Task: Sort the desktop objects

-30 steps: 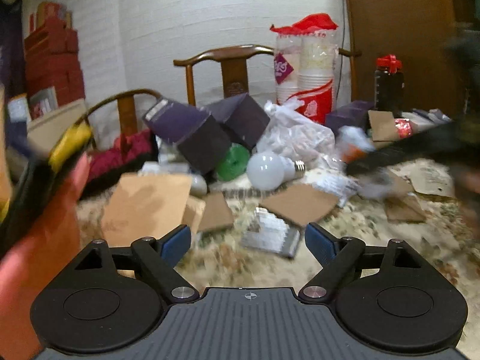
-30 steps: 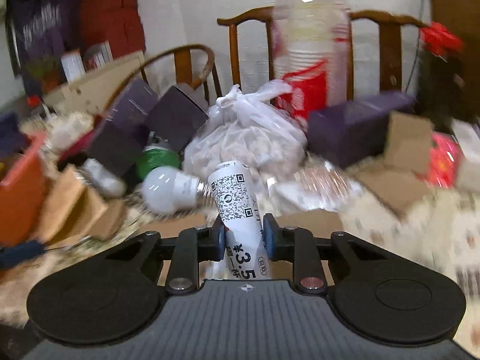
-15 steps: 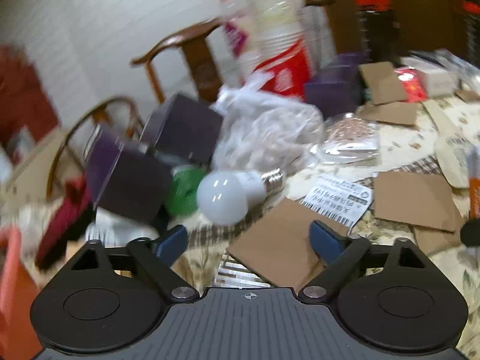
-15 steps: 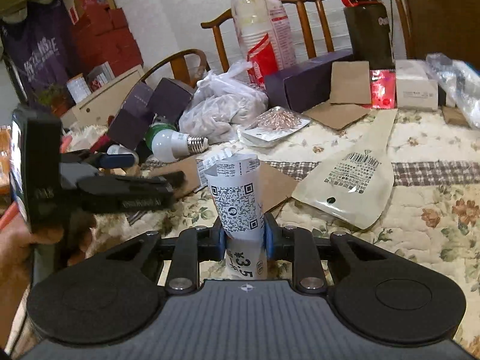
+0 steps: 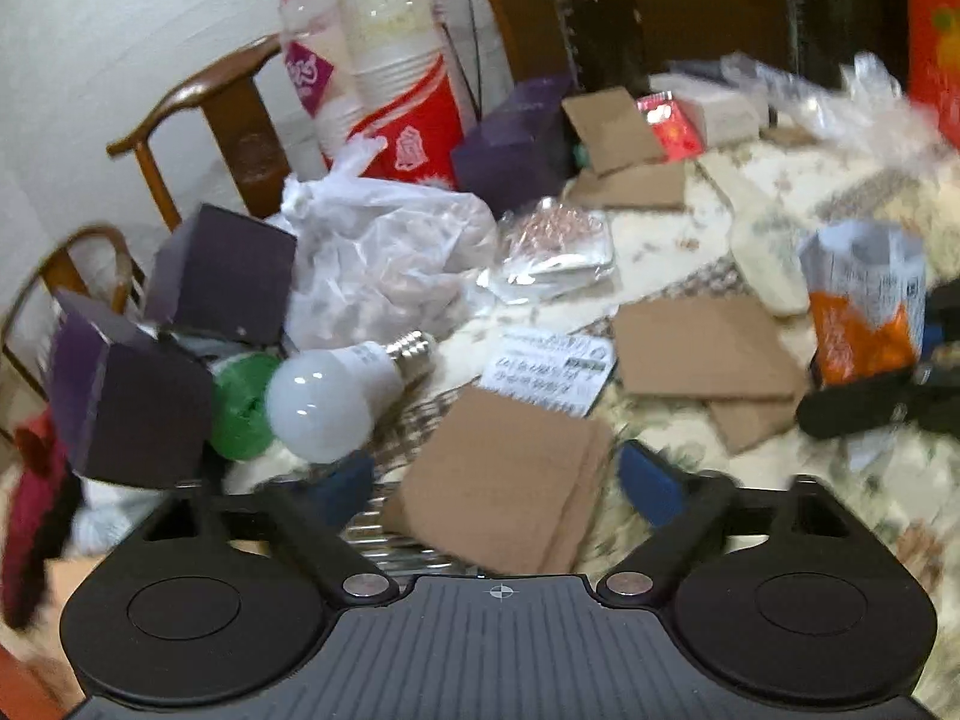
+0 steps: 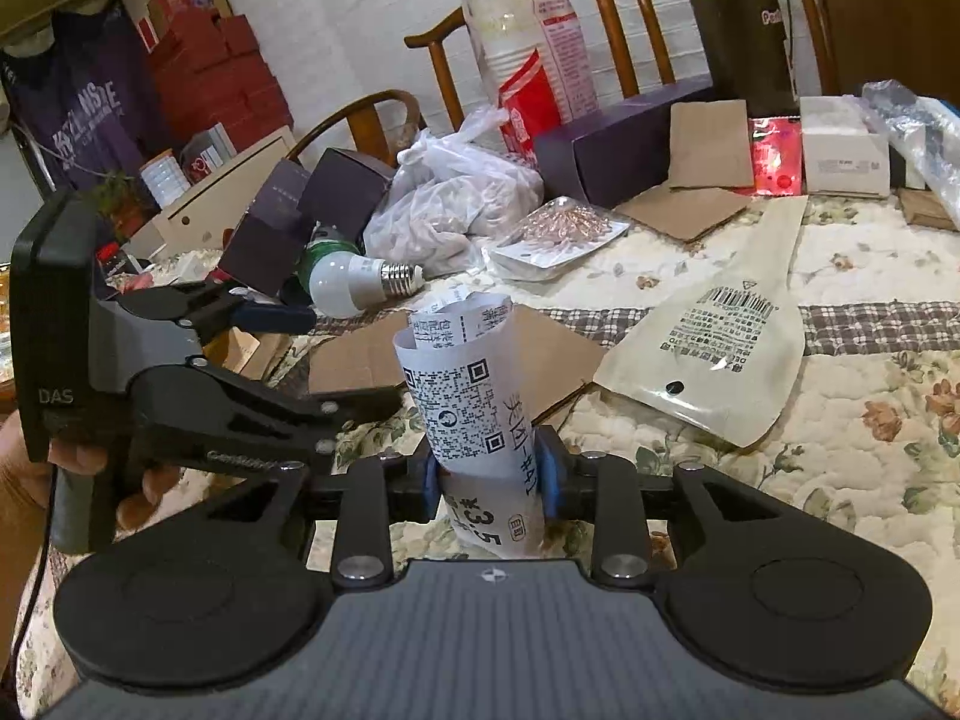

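Receipt (image 6: 462, 402): I see thin, curled printed paper.
Bulb (image 5: 327, 402): smooth matt white, ribbed shiny metal base.
Card pieces (image 5: 510, 480): matt brown cardboard.
Bench cover (image 6: 840, 420): quilted floral cloth.
Bag (image 5: 384, 258): crinkled glossy plastic.

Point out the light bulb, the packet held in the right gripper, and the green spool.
light bulb (image 5: 318, 402), left wrist view, on its white globe.
packet (image 6: 465, 396), right wrist view, on its printed QR panel.
green spool (image 5: 240, 405), left wrist view, on its green side.
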Demonstrator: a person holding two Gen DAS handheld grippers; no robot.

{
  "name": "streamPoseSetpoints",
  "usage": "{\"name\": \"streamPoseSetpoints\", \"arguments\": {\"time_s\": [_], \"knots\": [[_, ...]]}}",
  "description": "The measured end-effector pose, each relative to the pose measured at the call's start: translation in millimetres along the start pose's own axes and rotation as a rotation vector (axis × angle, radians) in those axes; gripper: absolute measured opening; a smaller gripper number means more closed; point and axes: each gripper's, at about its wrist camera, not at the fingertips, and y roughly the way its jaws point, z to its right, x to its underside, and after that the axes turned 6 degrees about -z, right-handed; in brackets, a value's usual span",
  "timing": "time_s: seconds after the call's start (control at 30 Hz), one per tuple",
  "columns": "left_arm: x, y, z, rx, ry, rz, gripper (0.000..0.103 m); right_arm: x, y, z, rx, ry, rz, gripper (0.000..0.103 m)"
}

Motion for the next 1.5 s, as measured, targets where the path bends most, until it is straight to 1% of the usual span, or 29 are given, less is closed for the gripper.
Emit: {"name": "streamPoseSetpoints", "arguments": {"time_s": [0.03,0.07,0.1,0.13,0.2,0.23,0.27,0.33,0.37,0.4,0.5,0.57,0.63,0.7,0.8,0.97,1.03,1.17,1.4,1.5], "knots": [[-0.3,-1.3,-2.6,0.030,-0.035,0.001,0.058,0.5,0.2,0.0,-0.001,0.001,0.000,0.037],[0.5,-4.3,-1.4,0.011,-0.062,0.011,0.046,1.0,0.4,-0.1,-0.002,0.001,0.001,0.037],[2.5,-6.9,2.5,-0.008,-0.063,0.019,0.042,1.6,0.6,-0.5,0.000,-0.003,0.002,0.037],[5.9,-10.5,7.5,-0.021,-0.053,0.030,0.035,2.1,0.6,-1.5,0.004,-0.010,0.004,0.037],[13.0,-17.5,15.3,-0.053,-0.072,0.039,0.033,3.2,0.9,-3.3,0.011,-0.017,0.007,0.038],[17.3,-24.2,17.8,-0.046,-0.103,0.048,0.025,3.9,0.8,-4.2,0.015,-0.019,0.010,0.038],[20.9,-31.6,19.5,-0.033,-0.124,0.065,0.013,4.4,0.5,-5.2,0.017,-0.020,0.011,0.038],[29.9,-47.0,23.0,-0.021,-0.181,0.102,0.012,5.8,-0.4,-8.2,0.016,-0.027,0.009,0.038],[33.8,-51.8,23.8,-0.023,-0.206,0.109,0.009,6.7,-0.8,-10.1,0.017,-0.032,0.008,0.038],[37.7,-55.6,24.5,-0.025,-0.227,0.114,0.008,8.1,-0.9,-12.4,0.015,-0.038,0.004,0.037],[47.9,-65.7,21.5,-0.057,-0.281,0.133,0.005,13.0,-2.8,-20.1,0.007,-0.051,-0.005,0.036],[53.0,-72.2,14.6,-0.074,-0.328,0.139,0.001,15.5,-4.1,-23.9,-0.022,-0.033,-0.016,0.036],[58.2,-81.1,9.5,-0.083,-0.356,0.154,0.000,18.2,-6.2,-28.8,-0.054,-0.021,-0.030,0.036],[63.8,-91.2,5.4,-0.092,-0.380,0.171,0.000,21.8,-9.6,-35.9,-0.069,-0.034,-0.029,0.035],[73.1,-108.8,1.7,-0.073,-0.402,0.196,0.000,25.4,-17.3,-45.1,-0.089,-0.044,-0.016,0.035],[87.0,-133.4,7.3,-0.054,-0.408,0.230,0.000,28.5,-28.7,-55.1,-0.117,-0.048,-0.005,0.035],[92.8,-141.4,10.6,-0.032,-0.411,0.237,0.000,30.4,-30.6,-56.5,-0.114,-0.046,-0.002,0.035],[106.4,-158.9,20.1,-0.013,-0.411,0.260,0.000,33.6,-31.3,-55.8,-0.103,-0.041,-0.004,0.035],[116.7,-185.2,37.6,-0.011,-0.377,0.297,0.000,41.3,-35.5,-69.6,-0.119,-0.070,-0.015,0.035],[119.1,-186.6,42.1,-0.016,-0.363,0.283,0.000,44.9,-36.3,-78.6,-0.122,-0.089,-0.024,0.035]]}}
